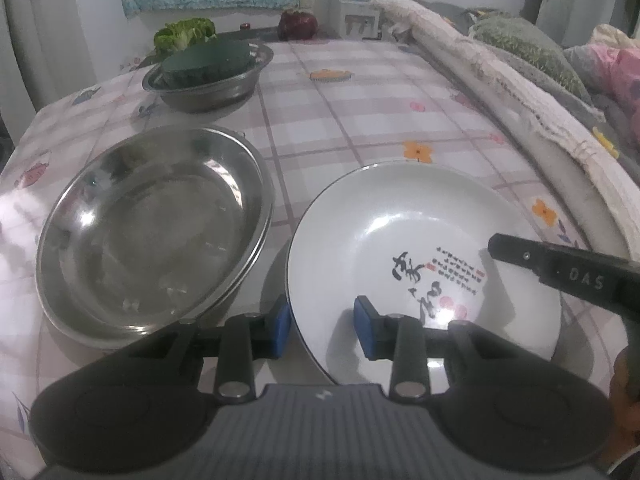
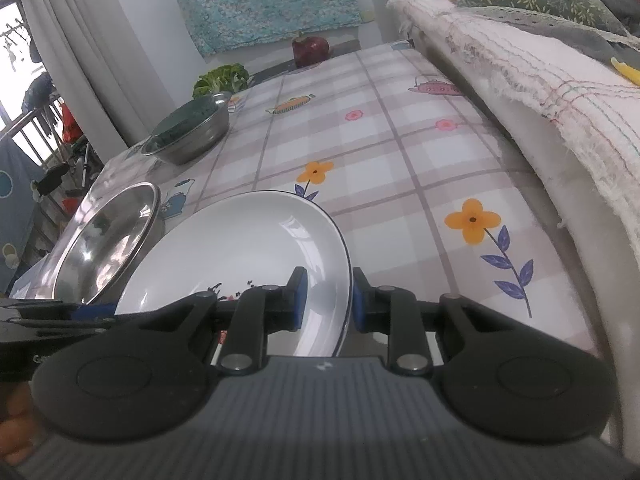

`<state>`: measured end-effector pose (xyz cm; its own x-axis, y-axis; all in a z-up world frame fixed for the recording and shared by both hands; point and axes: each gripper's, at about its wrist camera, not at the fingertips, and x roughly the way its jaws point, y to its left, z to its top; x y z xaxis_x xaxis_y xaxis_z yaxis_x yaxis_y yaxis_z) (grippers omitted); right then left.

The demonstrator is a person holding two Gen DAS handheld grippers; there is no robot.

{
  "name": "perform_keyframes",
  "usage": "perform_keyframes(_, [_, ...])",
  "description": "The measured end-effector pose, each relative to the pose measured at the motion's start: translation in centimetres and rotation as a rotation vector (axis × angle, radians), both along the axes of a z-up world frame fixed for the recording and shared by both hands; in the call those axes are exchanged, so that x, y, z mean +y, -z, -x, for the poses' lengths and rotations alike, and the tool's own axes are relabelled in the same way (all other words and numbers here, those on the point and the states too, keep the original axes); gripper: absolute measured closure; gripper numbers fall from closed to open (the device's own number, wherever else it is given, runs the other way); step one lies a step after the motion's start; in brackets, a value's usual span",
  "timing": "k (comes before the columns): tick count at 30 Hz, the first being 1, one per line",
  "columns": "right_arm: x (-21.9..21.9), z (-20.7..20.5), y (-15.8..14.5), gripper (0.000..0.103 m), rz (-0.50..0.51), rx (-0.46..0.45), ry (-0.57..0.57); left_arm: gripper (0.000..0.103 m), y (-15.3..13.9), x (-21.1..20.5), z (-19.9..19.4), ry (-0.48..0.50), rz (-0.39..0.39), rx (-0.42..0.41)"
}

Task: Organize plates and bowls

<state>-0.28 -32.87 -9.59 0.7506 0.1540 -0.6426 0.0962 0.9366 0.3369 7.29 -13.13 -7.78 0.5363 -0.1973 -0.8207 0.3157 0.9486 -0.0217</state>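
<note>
A white deep plate (image 1: 400, 232) with black calligraphy and red marks lies near the front of the checked tablecloth. My left gripper (image 1: 322, 330) is shut on its near-left rim, one blue pad outside and one inside. My right gripper (image 2: 329, 300) is shut on the right rim of the white plate (image 2: 248, 240), which looks slightly raised, with shadow under its edge. The right gripper's black finger (image 1: 560, 268) reaches over the plate's right side. Stacked steel plates (image 1: 152, 232) sit just left of it, their rim (image 2: 104, 248) almost touching it.
A steel bowl (image 1: 208, 76) holding something dark green stands at the back left, with leafy greens (image 1: 184, 34) and a dark red round thing (image 1: 298, 22) behind. A sofa draped with a towel (image 1: 500, 80) borders the table on the right. The table's left edge (image 2: 120, 156) drops away.
</note>
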Motion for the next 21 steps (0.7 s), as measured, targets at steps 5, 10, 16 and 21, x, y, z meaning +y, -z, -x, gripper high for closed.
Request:
perform_keyframes(5, [-0.3, -0.2, 0.3, 0.081, -0.010, -0.008, -0.013, 0.067, 0.0, -0.1, -0.1, -0.012, -0.001, 0.005])
perform_keyframes(10, [-0.6, -0.4, 0.4, 0.080, -0.020, -0.018, -0.023, 0.067, -0.2, -0.2, 0.9, 0.002, -0.005, 0.022])
perform_keyframes(16, [-0.6, -0.6, 0.5, 0.079, -0.027, -0.029, -0.035, 0.066, -0.2, -0.1, 1.7, 0.002, -0.009, 0.022])
perform_keyframes(21, [-0.9, -0.6, 0.6, 0.079, -0.044, -0.031, -0.043, 0.066, -0.2, -0.4, 1.8, -0.008, -0.021, 0.012])
